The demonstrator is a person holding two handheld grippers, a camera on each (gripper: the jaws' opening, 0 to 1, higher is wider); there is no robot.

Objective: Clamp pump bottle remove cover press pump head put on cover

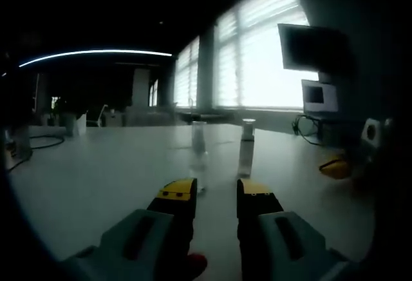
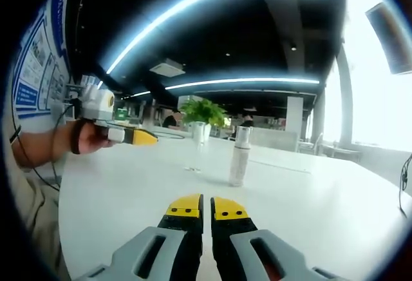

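A slim pale pump bottle (image 2: 239, 158) stands upright on the white table (image 2: 309, 210) with its cover on top. It also shows in the left gripper view as the pump bottle (image 1: 246, 151). Beside it stands a tall clear container (image 2: 195, 147), (image 1: 198, 144); I cannot tell what it is. My left gripper (image 1: 214, 194) is open and empty, short of both items. My right gripper (image 2: 206, 207) is shut on nothing, well short of the bottle. A hand holds the left gripper (image 2: 132, 136) at the left of the right gripper view. The right gripper's yellow tip (image 1: 335, 167) shows at the right of the left gripper view.
A potted plant (image 2: 203, 110) stands beyond the bottle. A dark monitor (image 1: 312, 46) and a small screen (image 1: 318, 94) sit by the bright windows, with cables (image 1: 306, 133) below. A cable (image 1: 42, 142) lies at the table's far left. A person's forearm (image 2: 38, 145) reaches in.
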